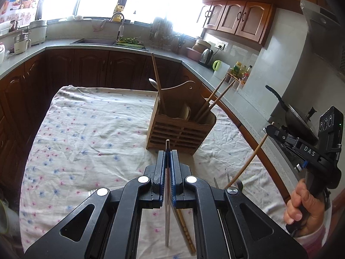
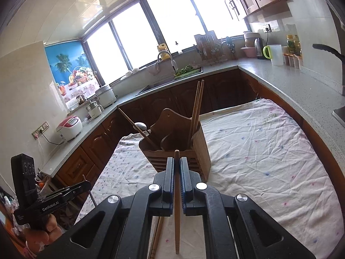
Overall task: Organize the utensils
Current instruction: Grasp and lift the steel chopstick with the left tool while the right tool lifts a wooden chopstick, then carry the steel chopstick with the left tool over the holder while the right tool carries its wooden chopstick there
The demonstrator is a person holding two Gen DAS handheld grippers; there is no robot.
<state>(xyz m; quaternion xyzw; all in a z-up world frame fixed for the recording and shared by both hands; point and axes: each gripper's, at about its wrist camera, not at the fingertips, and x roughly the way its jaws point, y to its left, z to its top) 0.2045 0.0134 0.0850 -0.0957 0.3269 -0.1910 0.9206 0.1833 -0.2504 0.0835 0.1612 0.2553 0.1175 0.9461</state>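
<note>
A wooden utensil holder [image 1: 181,127] [image 2: 194,146] stands upright on the floral tablecloth [image 1: 86,133]. It holds a spoon [image 1: 153,83], one long chopstick [image 1: 157,79] and a pair of chopsticks [image 1: 217,95] [image 2: 197,108]. My left gripper [image 1: 167,153] [image 2: 87,184] is shut on a thin metal chopstick [image 1: 167,215], raised in front of the holder. My right gripper [image 2: 177,159] [image 1: 268,129] is shut on a wooden chopstick [image 2: 177,215] [image 1: 245,164], also lifted near the holder. Another wooden chopstick [image 1: 185,233] lies on the cloth below.
Forks [image 1: 228,179] lie on the cloth near the right edge, and fork tines [image 1: 92,192] show at the lower left. A grey counter [image 2: 280,82] wraps around the table, with a sink [image 1: 97,41], a kettle [image 1: 207,56] and a wok [image 1: 299,118].
</note>
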